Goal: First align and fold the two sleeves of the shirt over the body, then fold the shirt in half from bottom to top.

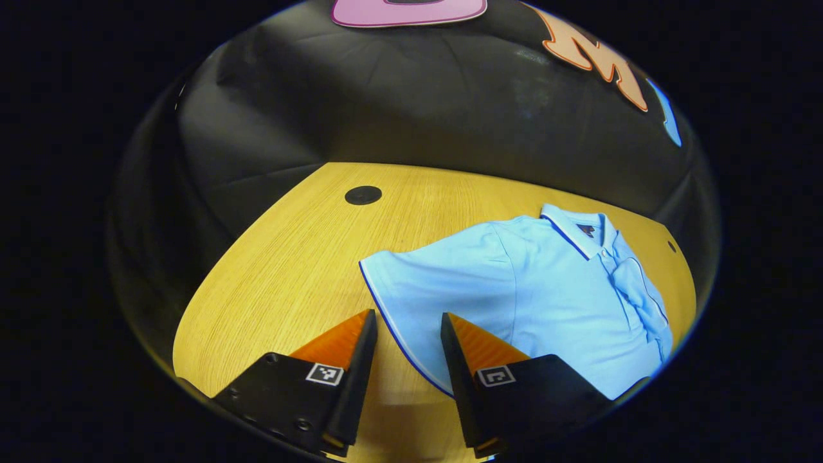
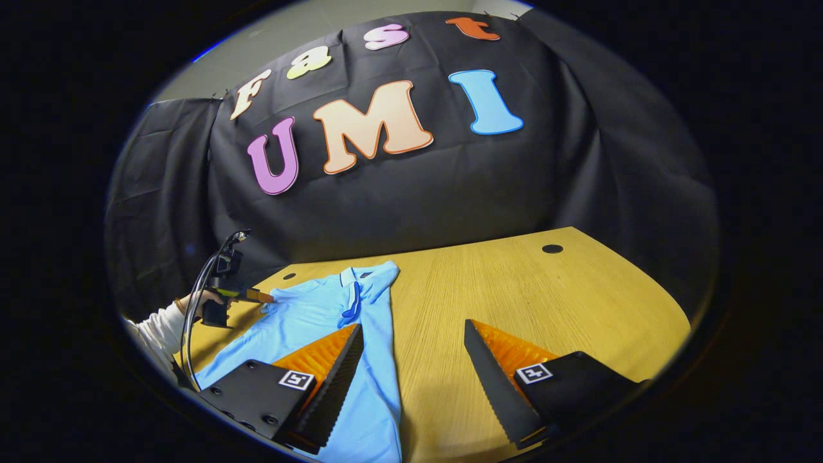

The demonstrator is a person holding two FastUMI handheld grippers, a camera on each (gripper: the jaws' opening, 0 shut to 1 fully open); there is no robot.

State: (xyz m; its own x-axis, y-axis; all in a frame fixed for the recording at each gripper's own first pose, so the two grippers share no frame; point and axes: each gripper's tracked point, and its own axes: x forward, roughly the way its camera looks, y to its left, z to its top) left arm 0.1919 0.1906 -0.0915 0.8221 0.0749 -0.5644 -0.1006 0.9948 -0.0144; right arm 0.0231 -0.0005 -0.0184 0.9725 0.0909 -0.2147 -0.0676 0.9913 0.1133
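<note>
A light blue polo shirt [image 1: 546,289] lies flat on the wooden table [image 1: 289,270], collar towards the far wall. One sleeve [image 1: 418,283] still spreads out sideways; my left gripper [image 1: 408,314] is open just above its trimmed hem, a finger on either side of the edge. In the right gripper view the shirt [image 2: 308,321] has its other sleeve [image 2: 353,302] folded over the chest, leaving a straight side edge. My right gripper [image 2: 412,325] stands open over bare table beside that edge. Farther off, a hand [image 2: 193,302] holds the left gripper [image 2: 257,296] at the spread sleeve.
A round black cable hole [image 1: 363,195] sits in the table beyond the spread sleeve, and another [image 2: 551,248] near the far right edge. Black cloth walls close the back and sides. Bare wood [image 2: 546,302] stretches to the right of the shirt.
</note>
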